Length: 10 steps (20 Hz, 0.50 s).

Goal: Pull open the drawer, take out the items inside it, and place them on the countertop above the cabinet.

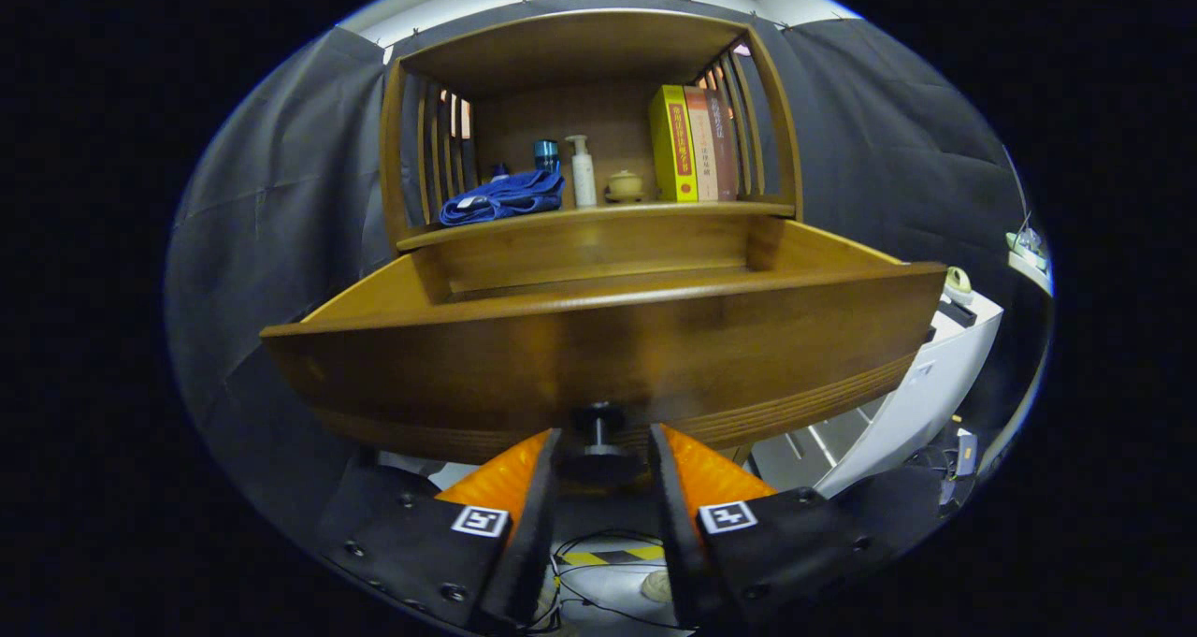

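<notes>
The wooden drawer [598, 338] stands pulled out of the cabinet toward me, and its tall front panel hides whatever lies inside. Its dark round knob [598, 420] sits under the middle of the front panel. My gripper [603, 442] is level with that knob, one finger on each side, and the knob's head fills the gap between the fingers, so it is shut on the knob. Above the drawer runs the countertop [598, 214] of the cabinet, under a slatted wooden hutch.
On the countertop lie a blue cloth [503, 197], a blue cup [546, 154], a white pump bottle [583, 171], a small tan pot [625, 186] and three upright books [694, 143]. A white unit [921, 389] stands to the right of the drawer. Cables run across the floor below.
</notes>
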Tool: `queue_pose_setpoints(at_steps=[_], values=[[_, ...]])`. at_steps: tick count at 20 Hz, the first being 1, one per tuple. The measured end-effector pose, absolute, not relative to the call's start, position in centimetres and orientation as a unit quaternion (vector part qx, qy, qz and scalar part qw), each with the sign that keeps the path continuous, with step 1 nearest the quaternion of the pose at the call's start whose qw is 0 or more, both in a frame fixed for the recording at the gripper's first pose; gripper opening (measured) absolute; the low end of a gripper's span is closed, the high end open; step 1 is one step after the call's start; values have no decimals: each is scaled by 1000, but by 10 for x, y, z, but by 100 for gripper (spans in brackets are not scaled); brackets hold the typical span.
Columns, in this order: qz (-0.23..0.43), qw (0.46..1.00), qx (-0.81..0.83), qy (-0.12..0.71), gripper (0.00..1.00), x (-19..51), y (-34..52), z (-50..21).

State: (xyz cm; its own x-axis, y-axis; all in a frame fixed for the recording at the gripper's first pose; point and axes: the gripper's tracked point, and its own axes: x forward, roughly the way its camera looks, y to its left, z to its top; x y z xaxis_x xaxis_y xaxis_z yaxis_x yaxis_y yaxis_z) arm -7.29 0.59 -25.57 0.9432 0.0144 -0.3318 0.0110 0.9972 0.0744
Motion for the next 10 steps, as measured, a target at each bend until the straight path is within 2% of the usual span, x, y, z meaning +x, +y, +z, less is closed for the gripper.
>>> queue_pose_setpoints(at_steps=[2, 3, 10], values=[[-6, 987, 43, 155, 79, -73, 0, -235], [-6, 988, 50, 149, 86, -72, -2, -225], [0, 994, 49, 96, 95, -54, -8, -138]])
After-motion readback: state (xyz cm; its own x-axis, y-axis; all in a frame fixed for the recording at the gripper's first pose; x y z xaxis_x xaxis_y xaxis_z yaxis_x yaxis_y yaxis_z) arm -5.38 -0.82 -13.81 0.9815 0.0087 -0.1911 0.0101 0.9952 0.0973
